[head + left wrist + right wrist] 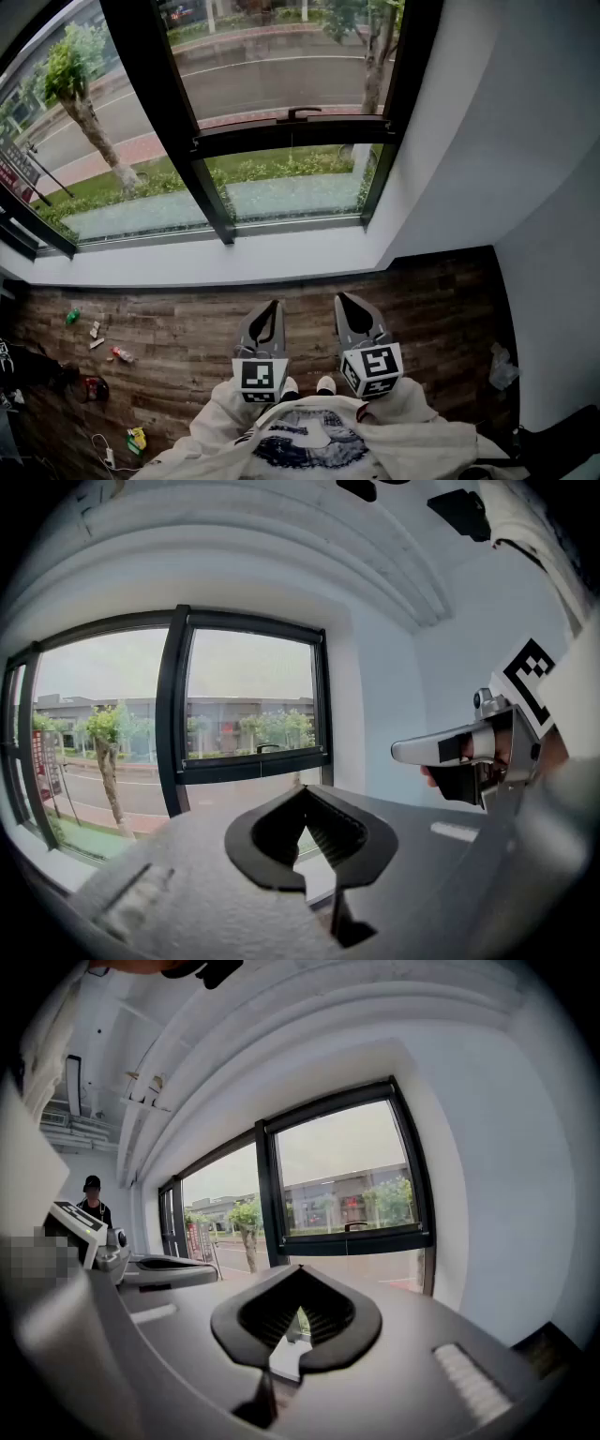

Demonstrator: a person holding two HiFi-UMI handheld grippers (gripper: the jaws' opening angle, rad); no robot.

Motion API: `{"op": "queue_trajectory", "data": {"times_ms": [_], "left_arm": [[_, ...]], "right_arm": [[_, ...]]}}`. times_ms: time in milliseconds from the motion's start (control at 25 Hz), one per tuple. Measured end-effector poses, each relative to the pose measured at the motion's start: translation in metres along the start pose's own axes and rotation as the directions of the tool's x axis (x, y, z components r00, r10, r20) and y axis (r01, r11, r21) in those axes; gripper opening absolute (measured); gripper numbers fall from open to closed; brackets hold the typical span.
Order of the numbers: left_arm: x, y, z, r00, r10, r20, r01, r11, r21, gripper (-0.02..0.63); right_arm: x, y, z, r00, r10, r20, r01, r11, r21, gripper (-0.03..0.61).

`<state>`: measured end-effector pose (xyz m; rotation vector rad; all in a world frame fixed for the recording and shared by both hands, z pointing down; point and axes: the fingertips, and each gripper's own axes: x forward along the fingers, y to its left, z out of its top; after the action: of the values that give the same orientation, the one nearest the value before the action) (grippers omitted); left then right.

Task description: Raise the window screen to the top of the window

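Jaws together, onlooker [92,1208] in right gripper view

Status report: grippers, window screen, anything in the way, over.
Left hand-held gripper and right hand-held gripper shut, empty, low. Window crossbar handle at mid-height, untouched. Nothing in between.

Soft daylight through the window [281,141], fisheye-warped, dark-vignetted edges.
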<state>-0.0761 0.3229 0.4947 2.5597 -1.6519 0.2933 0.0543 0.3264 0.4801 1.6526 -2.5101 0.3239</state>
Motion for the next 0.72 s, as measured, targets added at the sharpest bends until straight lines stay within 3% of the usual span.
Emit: {"op": "queue_trajectory", "data": {"times_ms": [440, 720], "left_arm": [[0.009, -0.001, -0.003, 1.0, 0.012, -0.012, -0.012, 1.0, -0.01, 0.005], [0.034, -0.014, -0.002, 1.0, 0.022, -0.013, -0.022, 1.0, 0.002, 0.005]], "right_arm": [[0.003, -0.009, -0.002, 1.0, 0.006, -0.006, -0.006, 1.0, 0.01, 0.005], [0.008, -0.047, -0.007, 1.0, -0.014, 0.021, 0.013, 0.999, 0.046, 0.005]]}}
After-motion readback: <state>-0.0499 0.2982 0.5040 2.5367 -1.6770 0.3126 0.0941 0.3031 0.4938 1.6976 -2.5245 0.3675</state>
